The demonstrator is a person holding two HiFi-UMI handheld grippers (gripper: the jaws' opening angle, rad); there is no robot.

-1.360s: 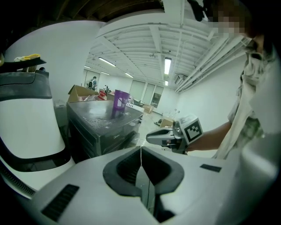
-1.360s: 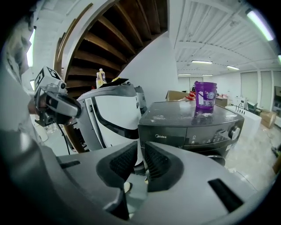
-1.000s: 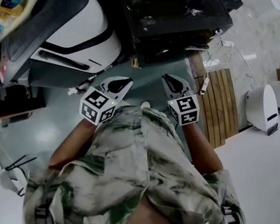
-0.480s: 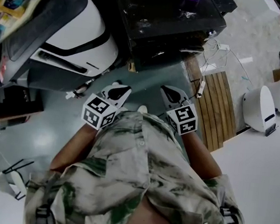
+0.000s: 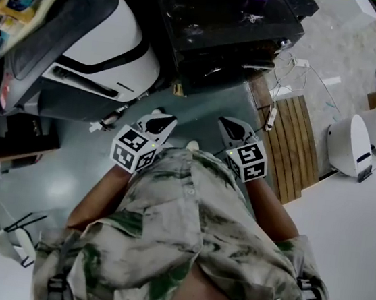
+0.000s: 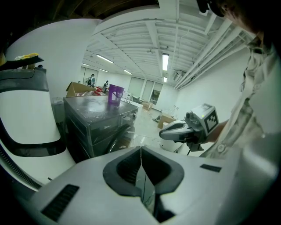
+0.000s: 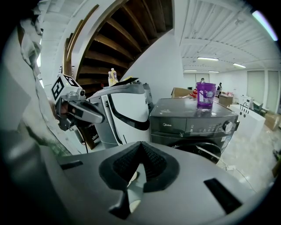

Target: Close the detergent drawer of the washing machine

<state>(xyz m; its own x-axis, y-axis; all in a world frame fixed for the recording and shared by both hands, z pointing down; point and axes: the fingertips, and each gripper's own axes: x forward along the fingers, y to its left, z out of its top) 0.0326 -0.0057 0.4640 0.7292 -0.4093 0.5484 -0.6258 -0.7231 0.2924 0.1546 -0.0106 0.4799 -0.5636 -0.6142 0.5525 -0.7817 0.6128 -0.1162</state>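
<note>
Both forearms are bent up in front of the person's green-and-white patterned shirt (image 5: 178, 226), elbows out. The left gripper (image 5: 165, 119) and right gripper (image 5: 225, 122) are side by side and apart, marker cubes close to the chest, both pointing forward and slightly down at the machine.

Left gripper: black pads clenched together, nothing between them. Right gripper: also clenched, empty.

Past the tips is grey-green floor (image 5: 200, 110), then the dark grey front-loading washing machine (image 7: 193, 125), well clear of both grippers. Its detergent drawer (image 7: 169, 126) is at the upper left of the front and looks flush with the control panel.

A purple plastic container (image 7: 205, 94) stands on top of the machine. A white rounded appliance with black trim (image 5: 103, 40) is beside the machine, and a slatted wooden board (image 5: 296, 142) lies on the other side.
</note>
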